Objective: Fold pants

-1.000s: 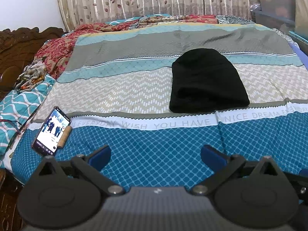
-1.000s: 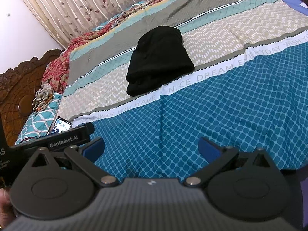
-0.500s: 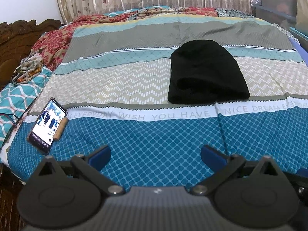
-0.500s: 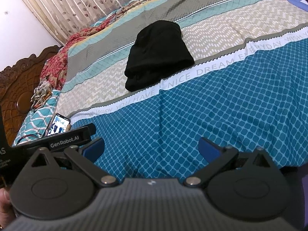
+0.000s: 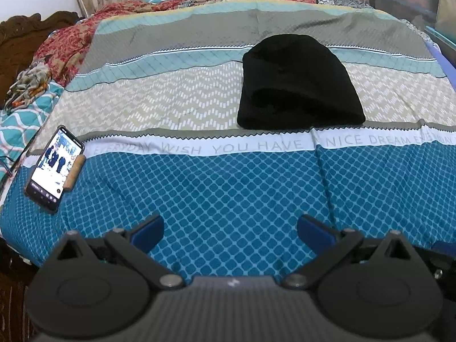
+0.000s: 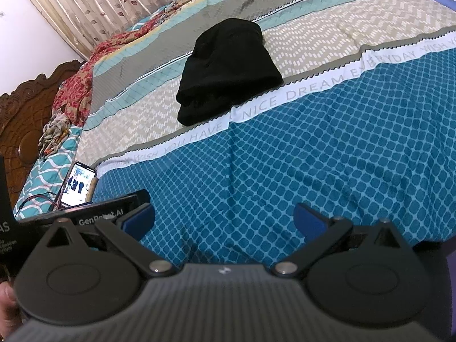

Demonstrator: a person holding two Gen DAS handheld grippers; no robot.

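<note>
Black pants (image 5: 296, 85) lie folded in a compact bundle on the beige zigzag stripe of the bed, also in the right wrist view (image 6: 225, 71). My left gripper (image 5: 230, 228) is open and empty, hovering over the blue checkered part of the bedsheet near the bed's front edge, well short of the pants. My right gripper (image 6: 225, 221) is open and empty, also over the blue part near the front edge. The left gripper's body (image 6: 108, 211) shows at the left of the right wrist view.
A lit phone (image 5: 54, 168) leans on a small wooden stand at the bed's left front corner. Crumpled red and teal bedding (image 5: 62, 51) lies along the left side by a carved wooden headboard (image 6: 22, 119). Curtains hang behind; storage boxes (image 5: 413, 2) stand at the far right.
Both grippers have drawn slightly back and up, so the pants sit a little lower in the left view. The pants have not moved. Both grippers stay open.
</note>
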